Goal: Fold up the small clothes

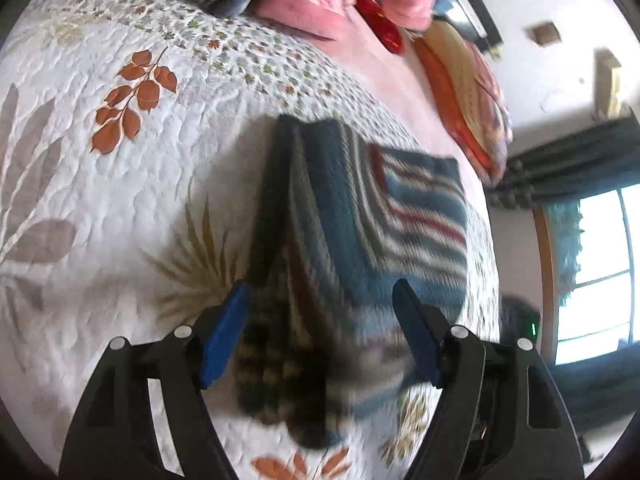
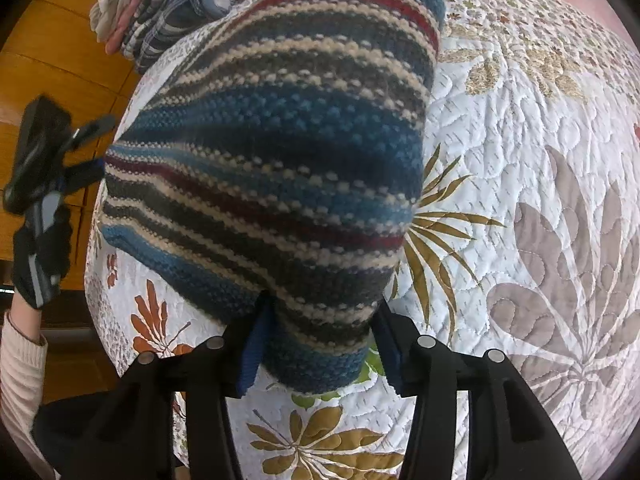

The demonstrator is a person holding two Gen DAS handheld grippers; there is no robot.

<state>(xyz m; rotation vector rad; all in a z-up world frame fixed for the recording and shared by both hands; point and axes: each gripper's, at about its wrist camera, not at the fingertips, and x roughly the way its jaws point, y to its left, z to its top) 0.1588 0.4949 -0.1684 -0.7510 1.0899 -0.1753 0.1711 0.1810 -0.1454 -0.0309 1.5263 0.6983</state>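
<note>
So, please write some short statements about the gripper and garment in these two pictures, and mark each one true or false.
1. The striped knitted garment lies on a quilted bedspread with leaf patterns. True.
2. The garment is plain pink. False: it has blue, cream, grey and red stripes.
3. The left gripper has blue pads. True.
4. A pile of other clothes is beyond the garment. True.
5. The person's left hand is bare. False: it wears a dark glove.

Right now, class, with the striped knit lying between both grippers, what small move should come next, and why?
Probably close the left gripper on the striped knit. Its fingers stand apart around a bunched fold, while the right gripper looks open around the opposite end, above the quilt.
</note>
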